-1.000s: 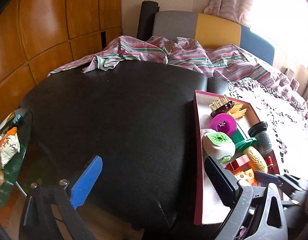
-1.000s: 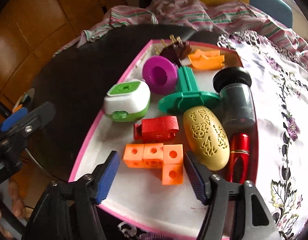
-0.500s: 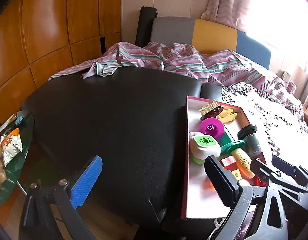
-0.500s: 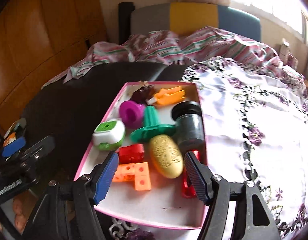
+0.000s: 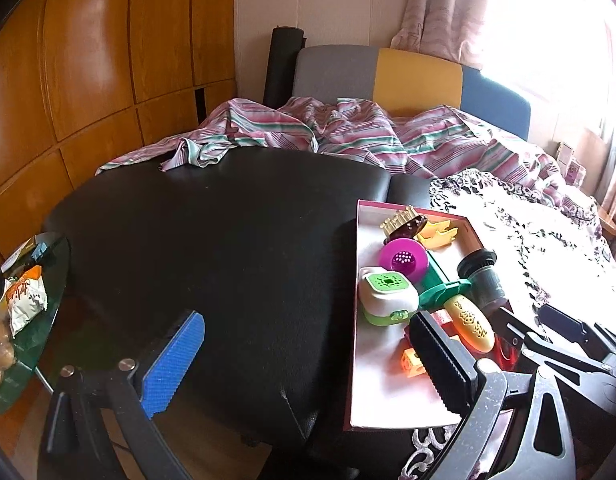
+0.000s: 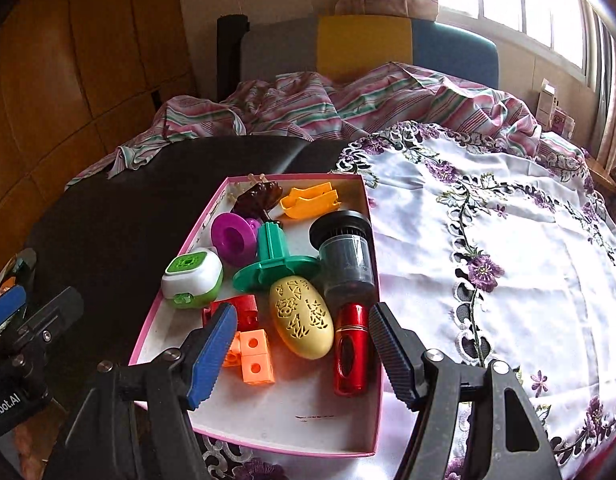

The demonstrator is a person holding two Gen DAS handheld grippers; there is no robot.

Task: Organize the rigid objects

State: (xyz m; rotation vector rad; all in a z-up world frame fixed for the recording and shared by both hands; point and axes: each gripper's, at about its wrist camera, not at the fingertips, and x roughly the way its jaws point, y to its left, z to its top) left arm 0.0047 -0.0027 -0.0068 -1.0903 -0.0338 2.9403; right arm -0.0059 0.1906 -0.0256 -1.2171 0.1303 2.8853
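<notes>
Both tongs hang with their jaws apart and nothing between them: the right gripper (image 6: 299,354) is poised over the near end of the pink-rimmed box (image 6: 175,286), and the left gripper (image 5: 308,364) is off to the side above the black leather seat (image 5: 227,240). All the hard little things I can see lie loose inside that box: the orange cube blocks (image 6: 253,356) and a red block (image 6: 243,312) nearest, then the yellow patterned egg (image 6: 301,316), a red metal tube (image 6: 350,350), a green-and-white case (image 6: 191,278), a teal stand (image 6: 273,264), a purple funnel (image 6: 233,238), a dark jar (image 6: 346,254), a brown comb (image 6: 261,196) and an orange clip (image 6: 310,200) at the far end. That would suit a box just filled as well as one about to be emptied and sorted onto the embroidered cloth (image 6: 508,260); I cannot judge which.
</notes>
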